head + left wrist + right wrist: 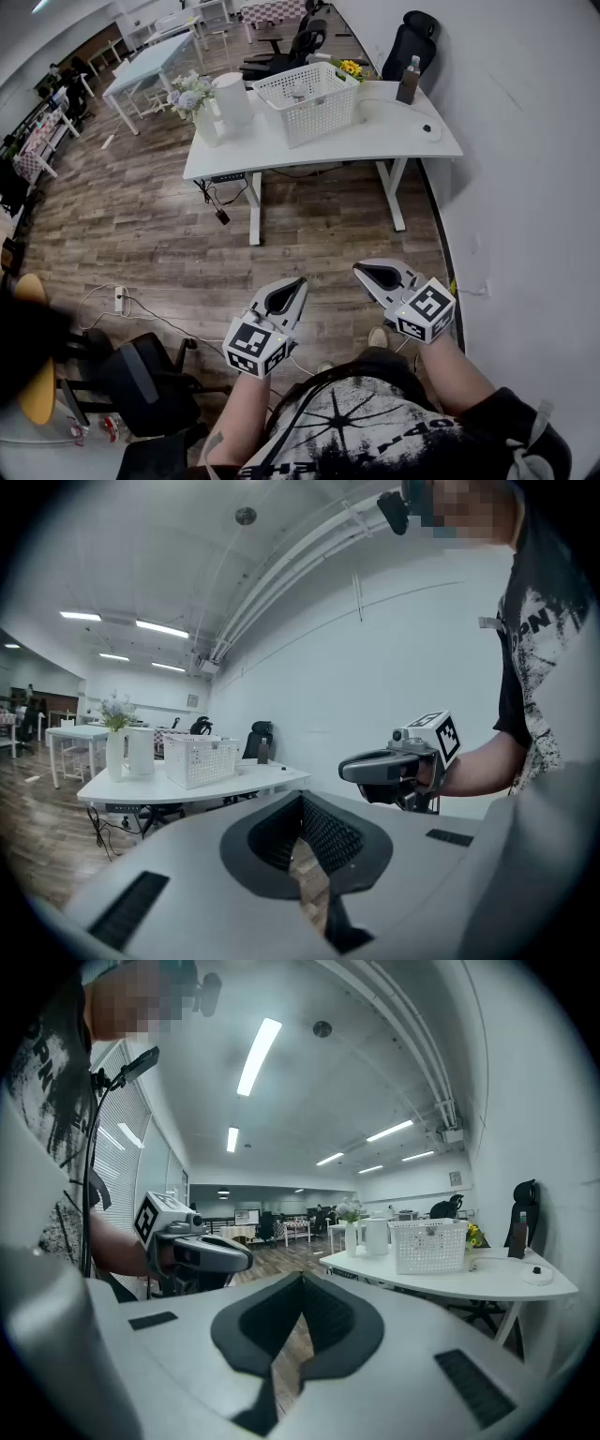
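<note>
I am holding the left gripper (298, 282) and right gripper (360, 270) closed, empty. The basket (317, 118) is looking light and stiff; its rim suits grabbing.

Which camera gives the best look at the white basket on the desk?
The head view: it looks down into the white basket, showing its rim and inside. The right gripper view shows only its side wall; the left gripper view shows the same, smaller.

The white table (328, 142) carries a mesh basket (305, 101), jug (233, 99), flower vase (204, 125) and dark bottle (409, 81).
</note>
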`<state>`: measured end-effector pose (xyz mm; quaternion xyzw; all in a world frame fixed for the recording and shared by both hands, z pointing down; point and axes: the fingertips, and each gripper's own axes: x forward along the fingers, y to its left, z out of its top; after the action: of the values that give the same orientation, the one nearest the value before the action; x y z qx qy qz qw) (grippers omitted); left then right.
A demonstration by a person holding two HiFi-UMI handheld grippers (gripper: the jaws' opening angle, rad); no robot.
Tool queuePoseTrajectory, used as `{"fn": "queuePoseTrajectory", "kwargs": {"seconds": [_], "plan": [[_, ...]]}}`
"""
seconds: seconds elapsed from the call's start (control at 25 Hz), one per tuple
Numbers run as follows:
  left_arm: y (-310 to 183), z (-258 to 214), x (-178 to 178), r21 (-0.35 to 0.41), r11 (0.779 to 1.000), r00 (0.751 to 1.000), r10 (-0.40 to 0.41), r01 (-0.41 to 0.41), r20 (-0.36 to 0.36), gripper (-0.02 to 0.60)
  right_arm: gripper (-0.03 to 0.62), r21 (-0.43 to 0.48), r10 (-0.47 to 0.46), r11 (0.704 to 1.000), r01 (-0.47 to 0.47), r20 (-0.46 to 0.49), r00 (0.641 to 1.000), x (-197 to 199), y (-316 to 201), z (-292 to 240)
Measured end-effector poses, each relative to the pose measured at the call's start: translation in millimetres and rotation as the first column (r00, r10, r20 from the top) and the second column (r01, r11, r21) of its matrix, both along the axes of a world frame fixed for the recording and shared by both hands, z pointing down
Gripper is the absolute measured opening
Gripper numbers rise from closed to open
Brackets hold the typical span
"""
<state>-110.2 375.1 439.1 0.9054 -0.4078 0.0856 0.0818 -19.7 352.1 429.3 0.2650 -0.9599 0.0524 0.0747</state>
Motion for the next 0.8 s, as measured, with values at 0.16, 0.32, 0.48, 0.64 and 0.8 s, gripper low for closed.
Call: {"fn": "queuePoseTrajectory", "kwargs": {"seconds": [0.16,0.32,0.48,0.64,0.8], "plan": [[-3.4,4.9,4.6,-0.001,1.0,1.0,0.006,-0.006,-0.01,0.008,0.021,0.006,0.003,1.0,-0.003,-0.011,1.0,3.9,-3.0,1.4],[-1.6,5.5,2.5,0.004,1.0,1.0,0.003,-0.003,-0.009,0.008,0.021,0.009,0.004,1.0,-0.004,-0.011,1.0,2.9,-0.2,1.9],[-1.1,4.4,-1.1,0.009,1.0,1.0,-0.006,0.006,-0.012,0.008,0.023,-0.001,-0.005,1.0,0.005,0.022,1.0,0.7,2.0,-2.4],[1.9,3.3,-2.3,0.014,1.0,1.0,-0.007,0.007,-0.021,0.008,0.023,0.007,-0.004,1.0,0.004,0.018,1.0,-1.7,4.1,-4.5],[2.4,5.3,3.1,0.017,1.0,1.0,0.008,-0.008,-0.027,0.008,0.023,0.011,0.008,1.0,-0.008,0.012,1.0,-0.1,3.1,-2.5]]}}
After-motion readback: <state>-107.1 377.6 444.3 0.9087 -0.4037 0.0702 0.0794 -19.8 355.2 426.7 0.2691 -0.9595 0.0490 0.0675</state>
